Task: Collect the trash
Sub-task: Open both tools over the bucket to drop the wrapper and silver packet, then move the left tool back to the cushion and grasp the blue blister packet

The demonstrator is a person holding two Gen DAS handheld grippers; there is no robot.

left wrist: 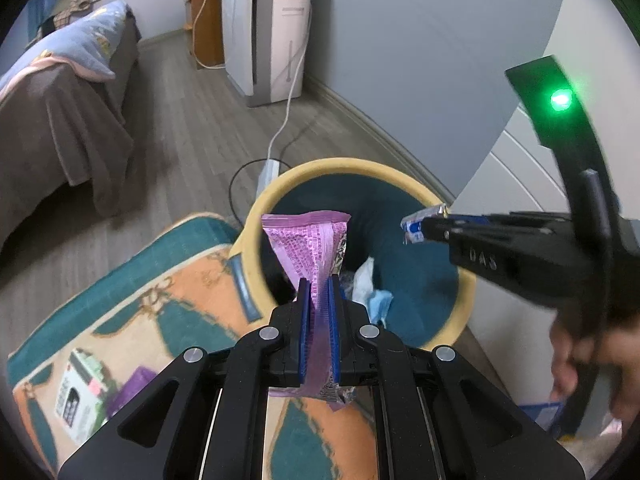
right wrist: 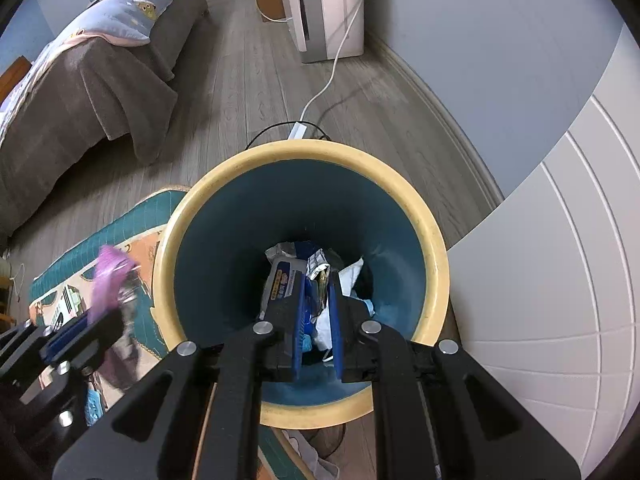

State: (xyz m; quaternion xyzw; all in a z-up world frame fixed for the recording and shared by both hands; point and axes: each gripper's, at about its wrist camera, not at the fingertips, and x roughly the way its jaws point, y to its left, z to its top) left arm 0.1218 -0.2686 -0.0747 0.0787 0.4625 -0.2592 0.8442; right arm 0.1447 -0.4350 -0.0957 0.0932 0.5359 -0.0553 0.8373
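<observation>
The left gripper point(left wrist: 319, 300) was clamped on a pink wrapper point(left wrist: 308, 246), the two blue pads pressed flat against its sides. The wrapper stood up between them, and its top edge was over the near rim of the trash bin point(left wrist: 256, 216), not yet inside it. The bin (yellow rim, dark teal inside) stood on the wooden floor point(left wrist: 192, 136), touching the corner of a teal and orange rug point(left wrist: 132, 320).

The right gripper point(right wrist: 318, 312) pointed down into the mouth of the bin. Its jaws were closed on a small crumpled carton point(right wrist: 318, 270), white and blue with a silver edge, which stuck out beyond the fingertips. From the left camera the same carton point(left wrist: 422, 224) hung above the far side of the opening, well apart from the pink wrapper. A hand point(left wrist: 580, 364) held the handle of this gripper at the right edge, blurred.

At the bottom of the bin some trash point(right wrist: 356, 272) already lay: white paper, a light blue piece and a dark packet with printing.

On the rug a few more items were left, among them a white and green box point(left wrist: 80, 392) and something purple beside it. Behind the bin a white power strip point(right wrist: 298, 130) lay on the floor, its cable going to a white appliance point(left wrist: 264, 28) by the wall. A bed point(left wrist: 60, 92) with a brown cover stood at the left.
</observation>
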